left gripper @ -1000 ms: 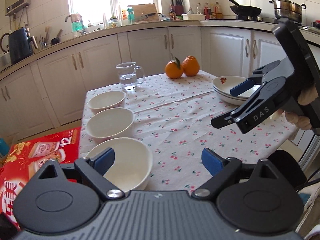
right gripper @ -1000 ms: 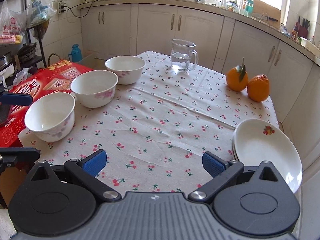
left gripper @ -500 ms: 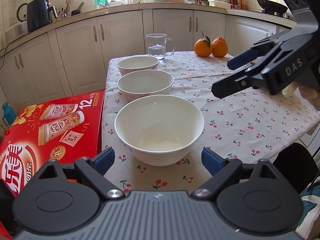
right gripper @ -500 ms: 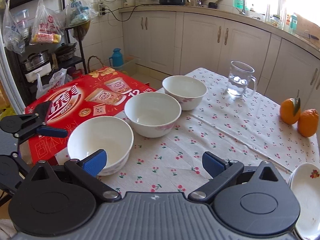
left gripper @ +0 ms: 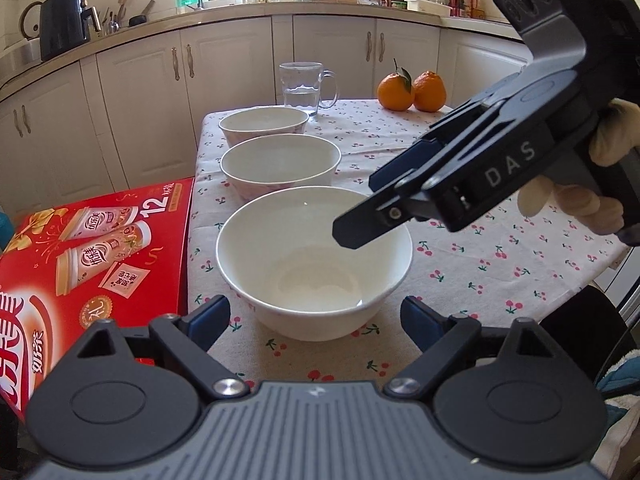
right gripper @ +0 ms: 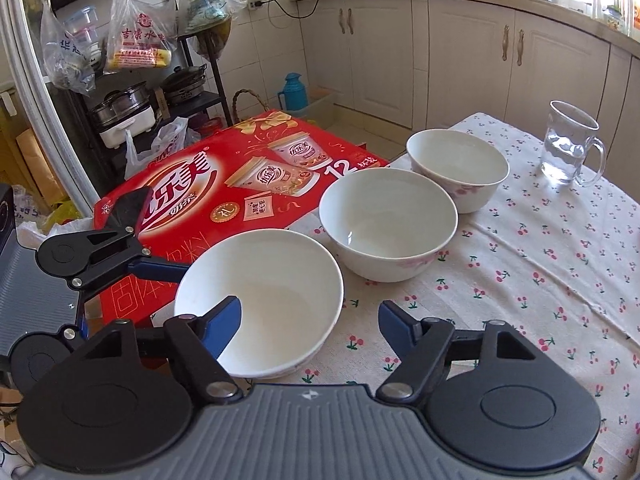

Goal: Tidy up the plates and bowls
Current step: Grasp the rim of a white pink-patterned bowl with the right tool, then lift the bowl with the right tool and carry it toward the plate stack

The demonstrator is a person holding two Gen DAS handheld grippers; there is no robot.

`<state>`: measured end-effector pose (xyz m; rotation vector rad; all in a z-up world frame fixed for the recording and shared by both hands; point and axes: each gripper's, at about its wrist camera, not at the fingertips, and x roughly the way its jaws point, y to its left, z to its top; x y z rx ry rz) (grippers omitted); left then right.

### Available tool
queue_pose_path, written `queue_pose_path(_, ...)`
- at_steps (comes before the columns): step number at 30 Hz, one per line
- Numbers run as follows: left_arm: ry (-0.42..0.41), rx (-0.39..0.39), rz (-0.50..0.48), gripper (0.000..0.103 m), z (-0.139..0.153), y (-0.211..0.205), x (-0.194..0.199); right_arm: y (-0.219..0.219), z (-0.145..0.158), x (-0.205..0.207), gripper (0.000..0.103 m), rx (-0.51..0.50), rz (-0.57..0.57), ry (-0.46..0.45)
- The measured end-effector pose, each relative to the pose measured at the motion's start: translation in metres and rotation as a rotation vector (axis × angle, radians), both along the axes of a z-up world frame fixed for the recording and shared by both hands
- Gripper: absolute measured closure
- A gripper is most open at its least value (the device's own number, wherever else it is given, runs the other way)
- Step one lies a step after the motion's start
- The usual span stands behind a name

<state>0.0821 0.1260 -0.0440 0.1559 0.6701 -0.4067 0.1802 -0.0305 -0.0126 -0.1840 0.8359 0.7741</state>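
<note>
Bowls: three white ones in a row along the table's left edge, nearest bowl beside the red box.
Left gripper: jaws apart, flanking the nearest bowl, not pressing it.
Right gripper: jaws just narrowed, astride that bowl's right rim, no visible contact.
Mug: behind the farthest bowl.

Left hand-held gripper jaws wide, straddling the nearest bowl, pads not touching it. Two more bowls, middle and far, in a row behind it on the cherry-print worktop. Right hand-held gripper comes in from the right over the nearest bowl's rim, jaws just closing; contact unclear. Water mug, two oranges at far end. Red box left.
</note>
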Motion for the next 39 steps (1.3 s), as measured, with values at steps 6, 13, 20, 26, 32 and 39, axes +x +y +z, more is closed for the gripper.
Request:
queue_pose_path(6,-0.002,-0.006,-0.006,0.015,0.001,0.002,0.004,0.009,-0.010,0.009,0.036,0.008,0.029,0.041)
queue_pose_path(13,-0.008,-0.012,-0.020,0.018,0.002,0.003,0.004,0.012,-0.012,0.013,0.039,0.022,0.049,0.060)
queue_pose_path(20,-0.010,-0.008,-0.028,0.018,0.003,0.002,0.004,0.012,-0.012,0.012,0.039,0.030,0.047,0.064)
queue_pose_path(26,-0.007,0.000,-0.046,0.018,0.006,-0.004,0.005,0.006,-0.011,0.011,0.039,0.038,0.042,0.066)
queue_pose_path(32,-0.016,0.002,-0.093,0.018,0.010,-0.018,0.007,-0.010,-0.008,0.006,0.039,0.051,0.006,0.057)
queue_pose_path(39,-0.020,-0.004,-0.182,0.018,0.010,-0.045,0.013,-0.042,-0.006,-0.002,0.038,0.059,-0.076,0.047)
